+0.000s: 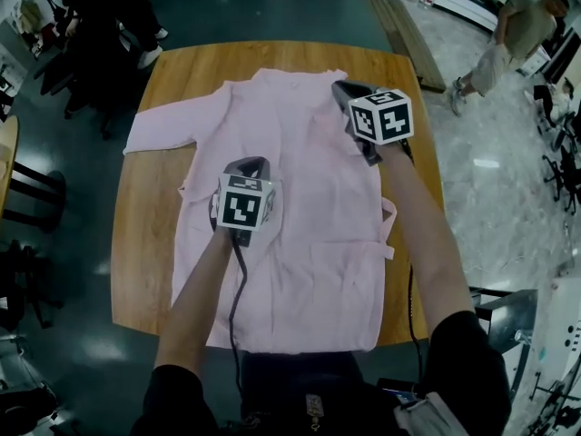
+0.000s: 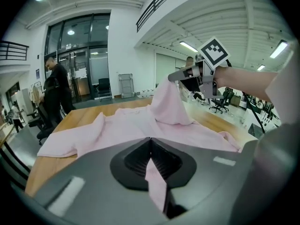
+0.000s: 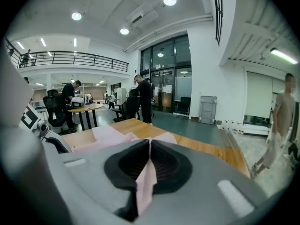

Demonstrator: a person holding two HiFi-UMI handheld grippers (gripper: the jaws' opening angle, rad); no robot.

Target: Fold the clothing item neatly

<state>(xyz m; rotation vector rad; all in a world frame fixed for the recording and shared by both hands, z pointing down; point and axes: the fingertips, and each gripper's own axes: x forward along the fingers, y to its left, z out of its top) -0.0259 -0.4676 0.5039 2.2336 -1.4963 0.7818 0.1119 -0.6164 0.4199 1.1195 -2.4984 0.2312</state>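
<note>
Garment (image 1: 309, 243) | left tongs (image 2: 151, 146), right tongs (image 3: 149, 146) pinch it | head view hides pinches

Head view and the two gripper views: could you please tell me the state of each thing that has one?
pink shirt: spread unfolded on the table, one sleeve out sideways, pinched up at two spots.
left gripper: shut on a fold of the pink shirt.
right gripper: shut on the pink shirt, holding it up in a peak.
</note>
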